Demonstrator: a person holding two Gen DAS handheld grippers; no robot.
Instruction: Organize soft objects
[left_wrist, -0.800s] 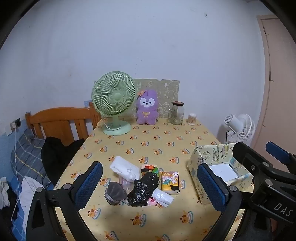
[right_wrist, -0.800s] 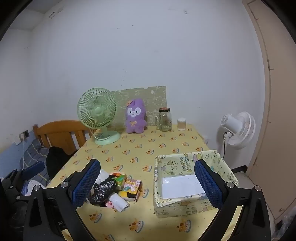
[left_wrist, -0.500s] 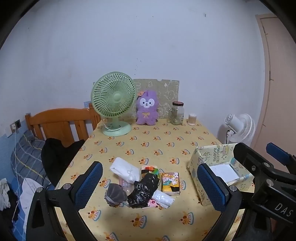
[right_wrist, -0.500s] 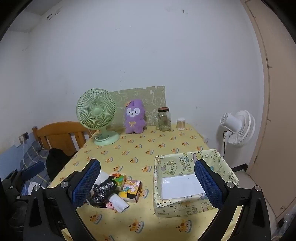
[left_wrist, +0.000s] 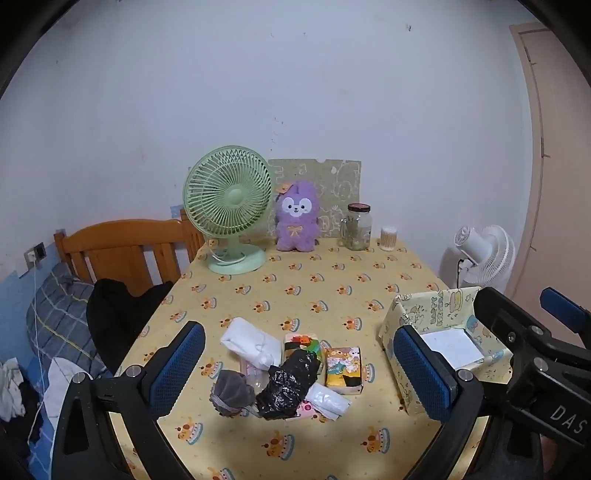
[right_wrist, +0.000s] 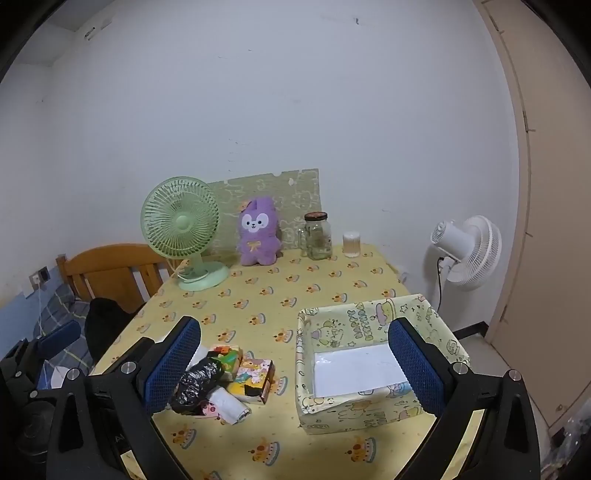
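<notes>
The left gripper (left_wrist: 299, 369) and the right gripper (right_wrist: 293, 363) both hang above the yellow counter with little crown pictures (left_wrist: 332, 284), fingers wide apart and holding nothing. A heap of soft things lies near the front edge: a crinkly black plastic bag (left_wrist: 290, 384), a white folded cloth (left_wrist: 251, 339) and a fuzzy grey pouch (left_wrist: 231, 391). The open yellow cartoon paper box (right_wrist: 369, 369) sits just beside the heap.
</notes>
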